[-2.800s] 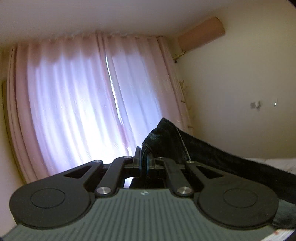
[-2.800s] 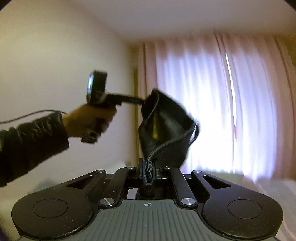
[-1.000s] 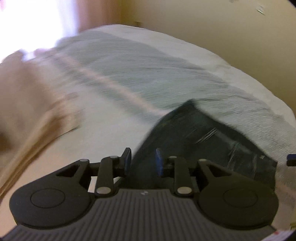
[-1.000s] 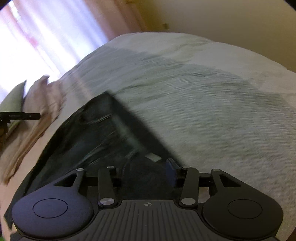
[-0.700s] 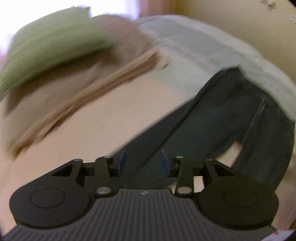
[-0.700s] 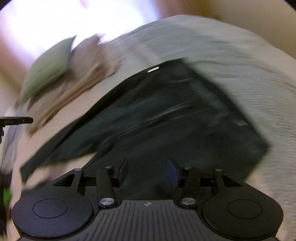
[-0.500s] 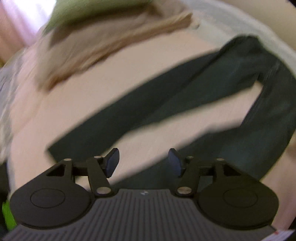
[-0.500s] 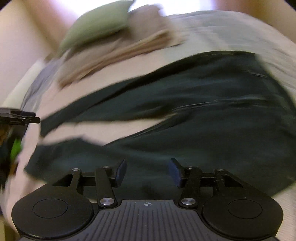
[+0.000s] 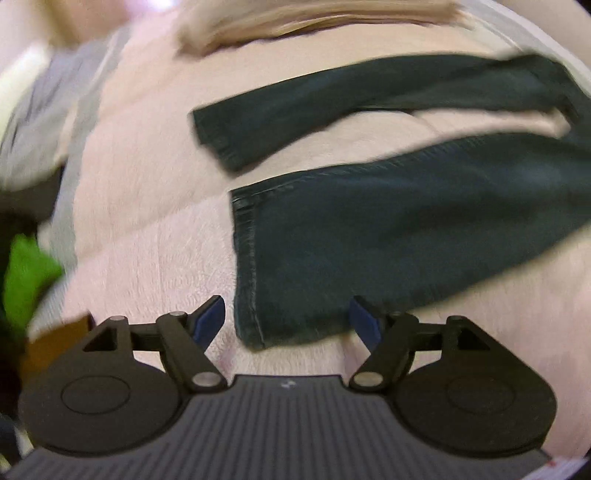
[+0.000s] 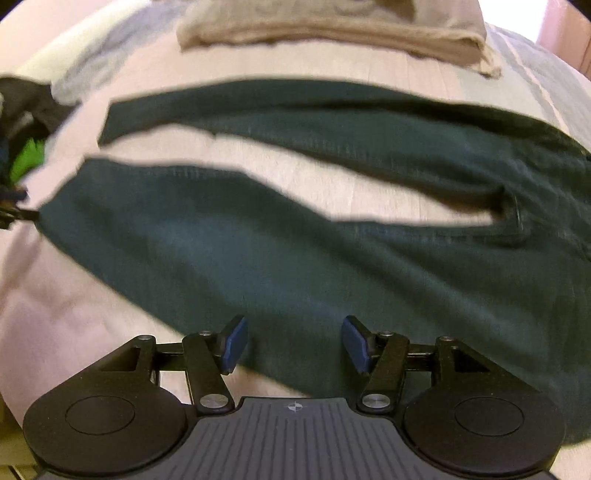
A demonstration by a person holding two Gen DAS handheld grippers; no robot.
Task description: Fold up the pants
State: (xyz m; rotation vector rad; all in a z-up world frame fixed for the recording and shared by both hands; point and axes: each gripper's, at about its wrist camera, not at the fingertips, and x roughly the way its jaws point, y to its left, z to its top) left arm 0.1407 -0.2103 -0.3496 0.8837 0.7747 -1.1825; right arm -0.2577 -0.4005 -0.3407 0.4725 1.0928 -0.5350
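Observation:
The dark denim pants [image 9: 388, 229] lie spread flat on a pink blanket [image 9: 147, 206], their two legs apart in a narrow V. My left gripper [image 9: 288, 321] hovers over the hem end of the near leg, jaws opening, and its blue pads [image 9: 210, 317] are clear of the cloth. The far leg [image 9: 332, 107] ends a little beyond it. In the right wrist view the pants [image 10: 295, 251] stretch across the frame. My right gripper [image 10: 295, 343] is above the near leg's lower edge, jaws opening, with cloth below them but not pinched.
A folded beige blanket [image 10: 332, 33] lies across the bed beyond the pants. A grey sheet [image 9: 37, 110] borders the pink blanket on the left. Something bright green [image 9: 26, 273] and dark shapes sit at the bed's left edge.
Both grippers let go of the pants, which had been held up before the curtain and now lie on the bed. Both swung along the legs toward the hems, jaws spreading wider.

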